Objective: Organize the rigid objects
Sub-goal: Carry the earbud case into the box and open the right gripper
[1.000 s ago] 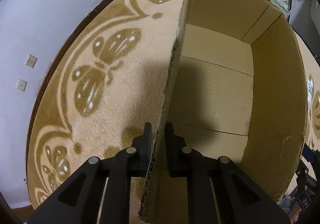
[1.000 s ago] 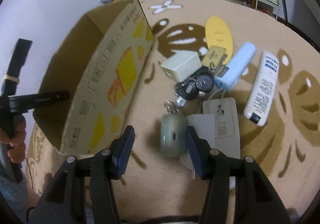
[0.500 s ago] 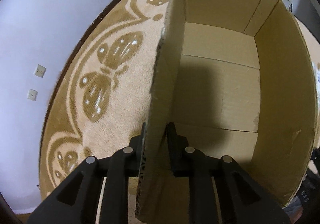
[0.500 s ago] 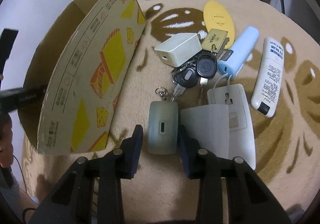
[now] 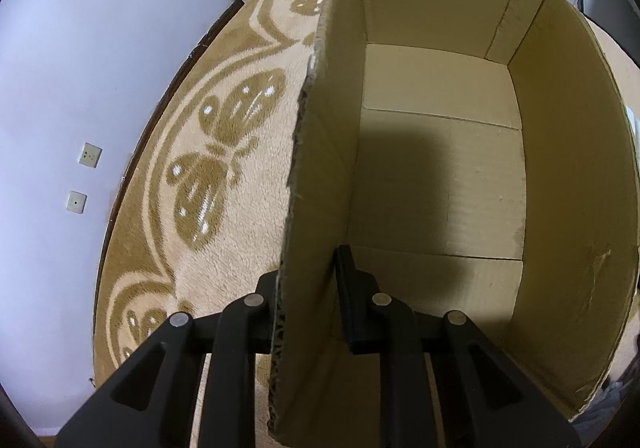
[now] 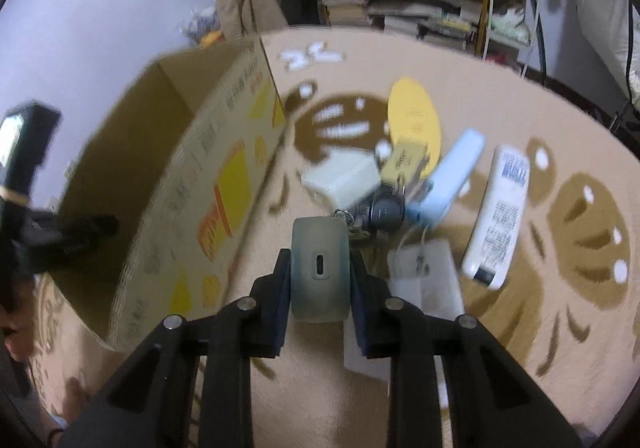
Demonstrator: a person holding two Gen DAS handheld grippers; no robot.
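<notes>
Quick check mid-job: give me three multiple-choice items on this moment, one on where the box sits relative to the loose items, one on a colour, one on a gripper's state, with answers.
1. In the right wrist view, the cardboard box lies where relative to the pile of small items?
A. left of it
B. right of it
C. on top of it

2. What colour is the oval card behind the pile?
A. red
B. yellow
C. black

3. What is the left gripper doing?
A. hanging open over the rug
B. holding a remote
C. clamped on the box wall

Answers:
1. A, the box fills the left side and the items lie to its right.
2. B, the card is plainly yellow.
3. C, one finger sits on each side of the cardboard wall, pressed on it.
</notes>
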